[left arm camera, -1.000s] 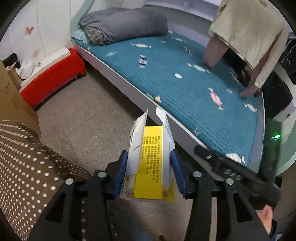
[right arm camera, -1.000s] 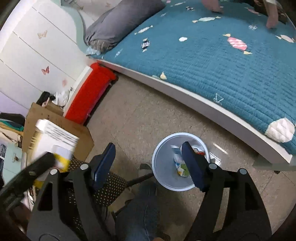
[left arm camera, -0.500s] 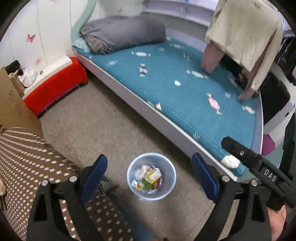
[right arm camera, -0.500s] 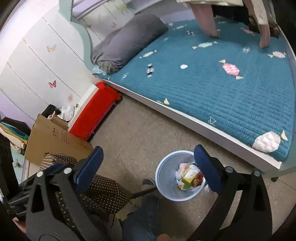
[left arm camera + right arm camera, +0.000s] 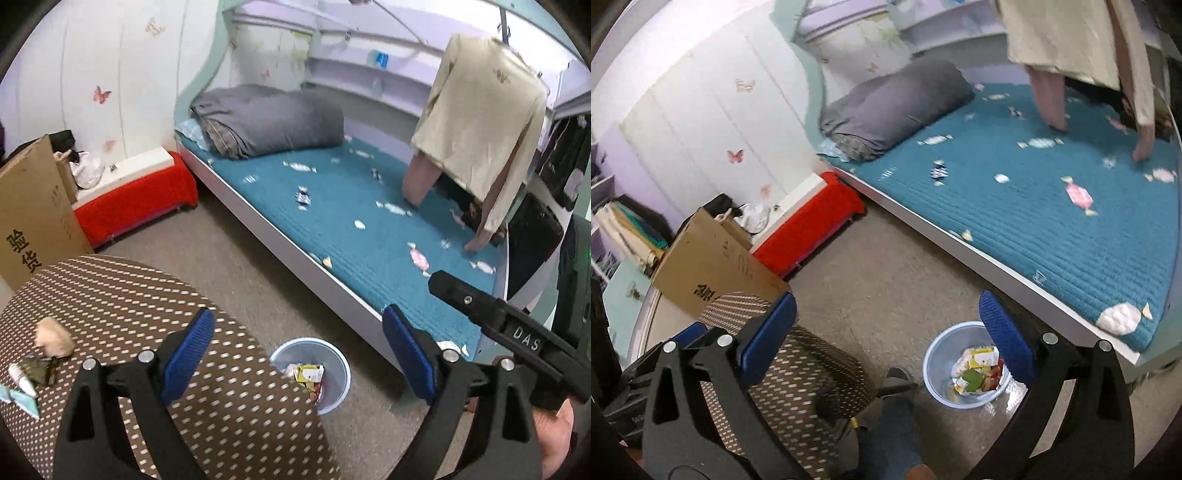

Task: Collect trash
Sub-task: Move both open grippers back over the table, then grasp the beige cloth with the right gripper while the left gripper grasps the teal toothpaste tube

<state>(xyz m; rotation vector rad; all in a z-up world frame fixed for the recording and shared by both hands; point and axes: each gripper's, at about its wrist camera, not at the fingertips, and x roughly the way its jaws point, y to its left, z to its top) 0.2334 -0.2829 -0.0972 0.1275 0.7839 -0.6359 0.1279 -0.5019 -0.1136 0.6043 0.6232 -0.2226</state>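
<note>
The left claw (image 5: pixel 297 354), a black frame with ribbed blue pads, is angled downward with its jaws spread wide and nothing between them. The right claw (image 5: pixel 886 338), of the same build, also tilts down, its jaws fully apart and empty. In the left wrist view, a bare hand (image 5: pixel 554 439) grips the right claw's black handle.

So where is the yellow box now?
The yellow box lies inside the pale blue bin on the floor, between the polka-dot table and the bed. The right wrist view shows it too, on top of the other wrappers.
</note>
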